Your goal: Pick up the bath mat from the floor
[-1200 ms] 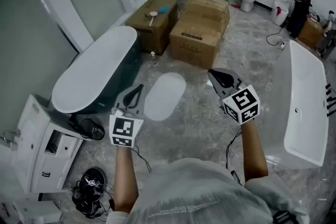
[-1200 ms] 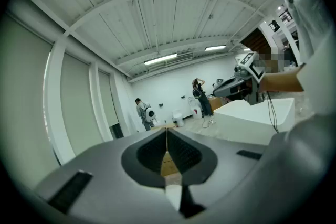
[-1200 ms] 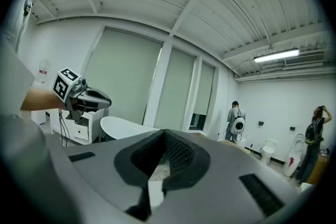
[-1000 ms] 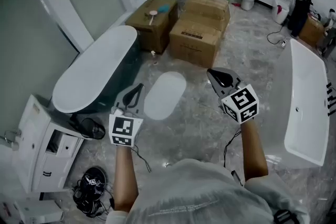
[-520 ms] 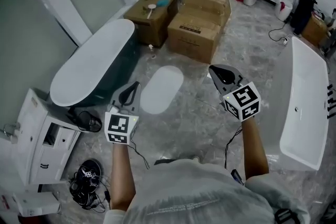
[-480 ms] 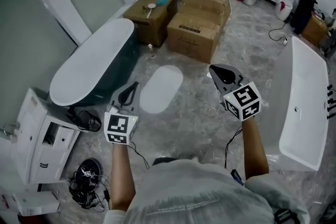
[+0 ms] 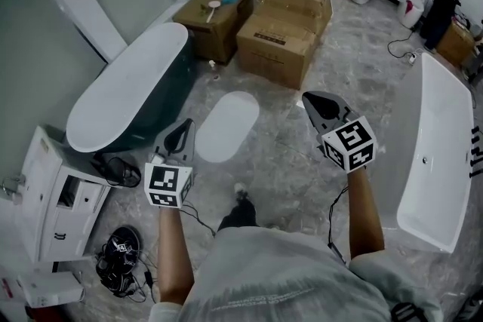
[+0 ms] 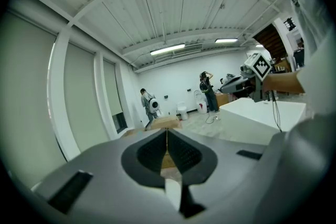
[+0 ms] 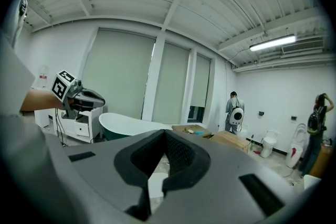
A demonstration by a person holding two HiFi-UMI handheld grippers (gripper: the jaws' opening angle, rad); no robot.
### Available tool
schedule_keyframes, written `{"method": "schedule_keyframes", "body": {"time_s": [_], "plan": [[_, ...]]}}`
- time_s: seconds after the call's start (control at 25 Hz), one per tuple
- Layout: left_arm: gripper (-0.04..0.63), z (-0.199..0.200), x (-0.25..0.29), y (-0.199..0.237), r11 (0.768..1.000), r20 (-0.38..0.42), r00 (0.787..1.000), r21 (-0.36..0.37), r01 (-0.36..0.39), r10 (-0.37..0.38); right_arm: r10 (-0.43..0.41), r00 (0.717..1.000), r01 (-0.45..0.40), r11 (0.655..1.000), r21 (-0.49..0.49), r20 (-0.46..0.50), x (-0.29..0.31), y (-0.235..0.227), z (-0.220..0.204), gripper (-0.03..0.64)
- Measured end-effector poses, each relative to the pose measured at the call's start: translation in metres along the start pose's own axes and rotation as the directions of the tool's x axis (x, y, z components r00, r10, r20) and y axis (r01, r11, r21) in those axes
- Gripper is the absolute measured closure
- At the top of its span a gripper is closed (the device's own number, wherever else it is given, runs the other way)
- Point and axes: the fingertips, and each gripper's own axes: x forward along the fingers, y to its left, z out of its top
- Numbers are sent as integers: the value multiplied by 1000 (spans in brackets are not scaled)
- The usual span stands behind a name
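Observation:
The bath mat (image 7: 226, 126) is a white oval lying flat on the grey marbled floor in the head view. Both grippers are held in the air on either side of it, above the floor and apart from it. My left gripper (image 7: 184, 129) hangs just left of the mat's near end, jaws shut with nothing in them. To the mat's right my right gripper (image 7: 309, 100) is held higher, also shut and empty. In the left gripper view the left gripper (image 8: 167, 132) shows its pads meeting along a thin line. The right gripper (image 9: 164, 135) looks the same in its own view.
A dark bathtub with a white rim (image 7: 121, 90) stands left of the mat, and a white bathtub (image 7: 436, 143) stands at the right. Cardboard boxes (image 7: 275, 45) sit behind the mat. A white cabinet (image 7: 53, 188) and cables (image 7: 121, 264) lie near left. My shoe (image 7: 240, 196) shows below.
The person has stepped forward toward the mat and a shoe has come into view. Both grippers have kept their places beside the mat and stayed shut.

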Motion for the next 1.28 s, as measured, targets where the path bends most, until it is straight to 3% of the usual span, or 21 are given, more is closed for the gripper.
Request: {"method": "schedule_keyframes", "body": {"time_s": [0.32, 0.8, 0.96, 1.12, 1.28], "plan": [[577, -21, 87, 40, 1000, -8, 1000, -13, 29, -29, -3, 999, 3, 1000, 17, -37, 76, -45, -17, 601], [577, -28, 252, 166, 998, -23, 998, -18, 59, -59, 65, 996, -57, 990, 127, -62, 262, -120, 4, 601], [577, -39, 287, 205, 999, -45, 999, -32, 20, -22, 73, 988, -55, 990, 131, -137, 315, -131, -7, 601], [578, -55, 315, 234, 999, -76, 997, -38, 5, -7, 73, 988, -51, 986, 159, -139, 353, -142, -10, 601], [586, -58, 328, 260, 994, -52, 996, -83, -70, 66, 96, 982, -70, 985, 155, -161, 378, -144, -15, 601]]}}
